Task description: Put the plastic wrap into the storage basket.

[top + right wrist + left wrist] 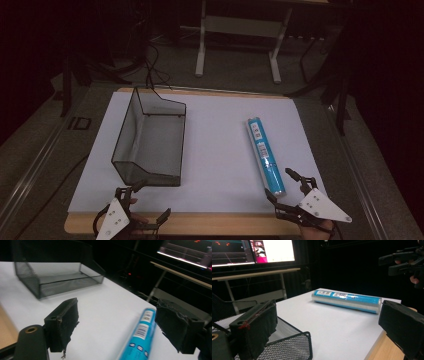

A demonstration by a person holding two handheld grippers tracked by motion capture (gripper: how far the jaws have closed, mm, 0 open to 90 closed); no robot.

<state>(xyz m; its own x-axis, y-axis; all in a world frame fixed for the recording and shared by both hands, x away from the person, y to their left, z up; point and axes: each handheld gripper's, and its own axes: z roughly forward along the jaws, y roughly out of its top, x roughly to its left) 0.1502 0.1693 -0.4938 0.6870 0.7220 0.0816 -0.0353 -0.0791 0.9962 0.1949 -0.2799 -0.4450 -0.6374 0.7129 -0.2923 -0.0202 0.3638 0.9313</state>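
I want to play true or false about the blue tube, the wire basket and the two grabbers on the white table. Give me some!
1. The blue tube lies inside the wire basket. False: it lies on the white table, well apart from the basket.
2. The right gripper has open jaws with nothing between them. True.
3. The basket has nothing in it. True.
4. The left gripper is holding the tube. False: its jaws are open, down by the basket's near end.
5. The tube stands upright. False: it lies flat on its side.
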